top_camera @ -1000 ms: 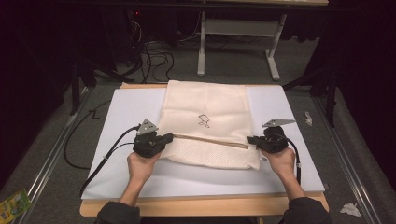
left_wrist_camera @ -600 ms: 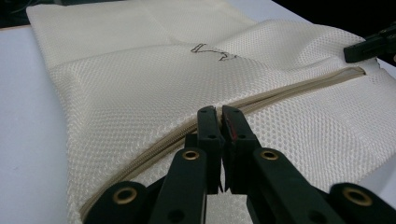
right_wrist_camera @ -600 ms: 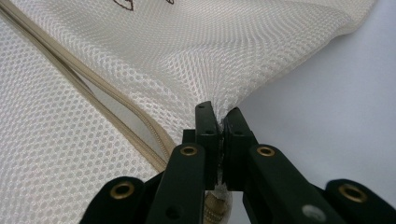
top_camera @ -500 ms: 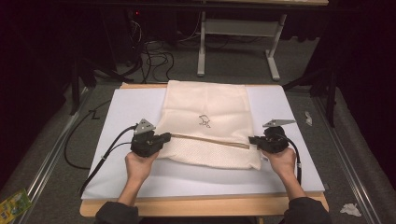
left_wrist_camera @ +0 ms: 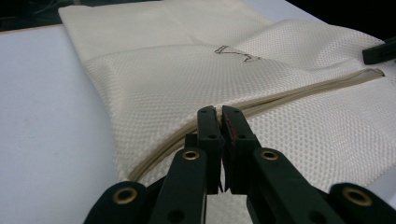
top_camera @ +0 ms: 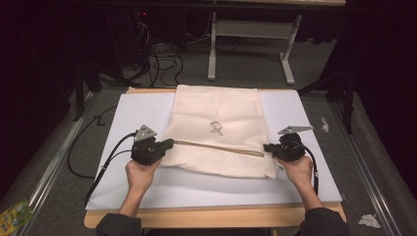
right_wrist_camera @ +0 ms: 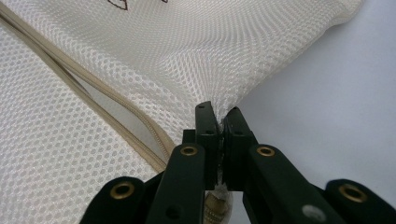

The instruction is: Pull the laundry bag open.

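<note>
In the high view, a cream mesh bag (top_camera: 219, 130) lay in the middle of the frame on a white board (top_camera: 305, 172), its long axis running from the top edge down toward the person. A tan zipper line (top_camera: 216, 146) crossed its lower part from left to right, sloping slightly down to the right. The left gripper (top_camera: 169, 144) sat at the zipper's left end and the right gripper (top_camera: 268, 148) at its right end, so the two hands faced each other along that line, each equally close to its own end of the bag.

In the left gripper view, the jaws were pinched together at lower centre on the bag's edge (left_wrist_camera: 154, 154), right where the zipper seam (left_wrist_camera: 299, 91) began; the seam ran away toward the upper right of the frame.

In the right gripper view, the jaws were clamped narrow on the mesh (right_wrist_camera: 196, 60) at lower centre, a bit of fabric bunched between them. The zipper (right_wrist_camera: 93, 98) ran off toward the upper left, the bag's free side edge toward the upper right.
</note>
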`<state>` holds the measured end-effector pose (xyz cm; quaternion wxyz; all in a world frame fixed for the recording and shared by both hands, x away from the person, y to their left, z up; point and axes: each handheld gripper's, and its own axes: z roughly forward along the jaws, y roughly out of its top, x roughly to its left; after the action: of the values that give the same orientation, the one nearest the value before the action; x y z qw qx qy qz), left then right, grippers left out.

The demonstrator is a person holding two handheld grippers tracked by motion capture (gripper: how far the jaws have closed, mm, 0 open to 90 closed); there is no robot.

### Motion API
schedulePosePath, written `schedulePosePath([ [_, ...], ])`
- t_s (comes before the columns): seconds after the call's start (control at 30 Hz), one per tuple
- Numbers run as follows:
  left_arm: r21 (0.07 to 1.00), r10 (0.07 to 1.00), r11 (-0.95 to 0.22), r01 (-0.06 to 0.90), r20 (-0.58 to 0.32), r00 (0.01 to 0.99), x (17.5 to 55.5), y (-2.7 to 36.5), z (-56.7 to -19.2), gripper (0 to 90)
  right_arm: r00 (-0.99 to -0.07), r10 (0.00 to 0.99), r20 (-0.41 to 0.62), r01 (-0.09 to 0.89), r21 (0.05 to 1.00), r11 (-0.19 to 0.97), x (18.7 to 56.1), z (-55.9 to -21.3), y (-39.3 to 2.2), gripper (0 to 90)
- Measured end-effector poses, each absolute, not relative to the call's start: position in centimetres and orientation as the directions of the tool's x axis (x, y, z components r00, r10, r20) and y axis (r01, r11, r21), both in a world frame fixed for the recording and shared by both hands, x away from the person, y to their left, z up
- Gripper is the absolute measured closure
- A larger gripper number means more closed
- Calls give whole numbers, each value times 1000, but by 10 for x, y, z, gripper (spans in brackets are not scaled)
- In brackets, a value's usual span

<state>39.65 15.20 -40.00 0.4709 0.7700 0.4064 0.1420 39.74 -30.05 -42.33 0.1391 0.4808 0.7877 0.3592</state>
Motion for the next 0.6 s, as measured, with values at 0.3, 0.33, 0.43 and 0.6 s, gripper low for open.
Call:
schedulePosePath([
  [0.3, 841, 771, -223, 493, -157, 617, 396, 156, -401, 872, -504, 857, 105, 650, 700, 296, 400, -421, -298, 889],
  [0.33, 841, 771, -223, 493, -157, 617, 396, 156, -401, 872, -504, 857, 105, 650, 700, 296, 400, -421, -298, 889],
  [0.43, 842, 777, -208, 497, -166, 607, 395, 162, -401, 871, -498, 862, 99, 651, 699, 296, 401, -420, -299, 889],
  [0.6, 843, 783, -221, 490, -146, 604, 392, 164, -402, 871, -495, 863, 97, 652, 698, 296, 402, -419, -298, 889],
])
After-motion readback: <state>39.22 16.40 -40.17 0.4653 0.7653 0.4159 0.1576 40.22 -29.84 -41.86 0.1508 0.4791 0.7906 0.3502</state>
